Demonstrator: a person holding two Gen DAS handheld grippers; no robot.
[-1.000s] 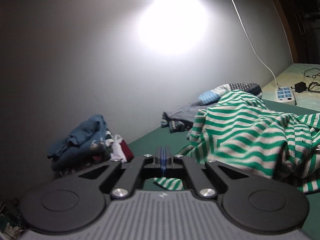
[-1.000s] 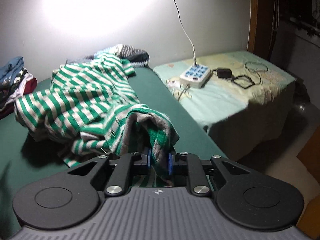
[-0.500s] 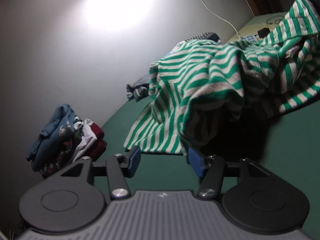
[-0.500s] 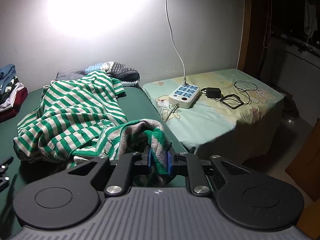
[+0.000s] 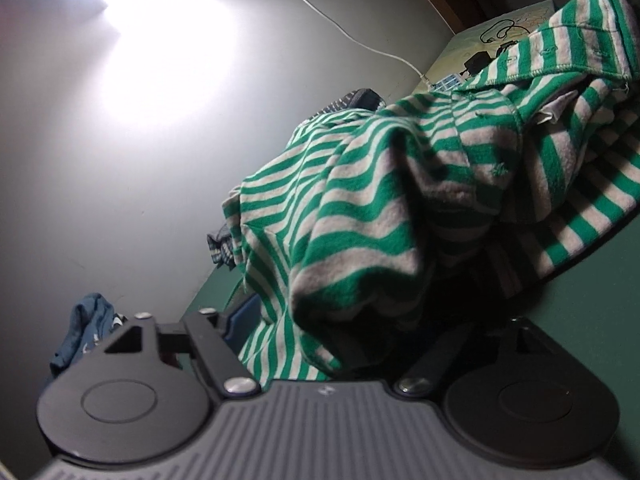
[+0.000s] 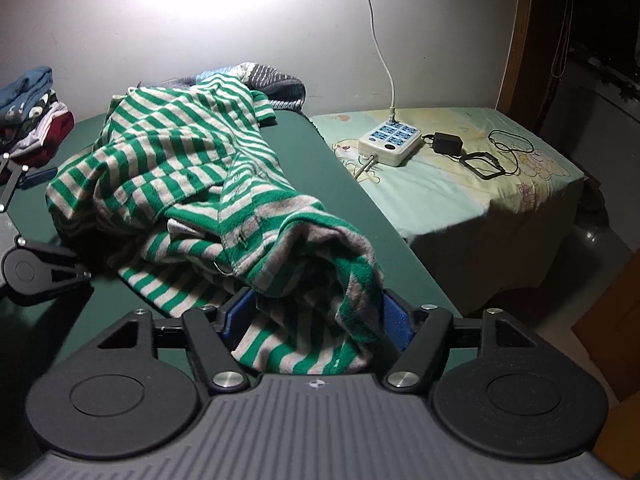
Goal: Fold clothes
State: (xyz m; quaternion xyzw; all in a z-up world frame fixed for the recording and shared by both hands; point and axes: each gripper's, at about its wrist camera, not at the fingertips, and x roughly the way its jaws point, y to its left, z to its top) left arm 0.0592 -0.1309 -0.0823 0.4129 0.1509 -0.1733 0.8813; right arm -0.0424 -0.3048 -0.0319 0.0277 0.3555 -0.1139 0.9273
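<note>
A green-and-grey striped garment (image 6: 172,160) lies crumpled on the dark green surface (image 6: 344,184). My right gripper (image 6: 316,320) is at its near end. The jaws are opening wide, and a slack fold lies between the blue pads (image 6: 394,320) without being pinched. My left gripper (image 5: 340,332) is low at the garment's (image 5: 360,208) left end and is also opening. Cloth drapes between its jaws and hides the right finger; only the left blue pad (image 5: 240,316) shows. In the right wrist view the left gripper (image 6: 60,222) sits at the left edge.
A stack of folded clothes (image 6: 32,120) stands at the back left by the wall. A grey knitted garment (image 6: 272,80) lies behind the striped one. To the right, a lower bed with a pale sheet (image 6: 440,200) carries a power strip (image 6: 390,142), a charger and cables.
Both grippers let go of the striped cloth and opened. The left one sank, rolled and came close against the garment. The right one barely moved; its fold slumped between the pads.
</note>
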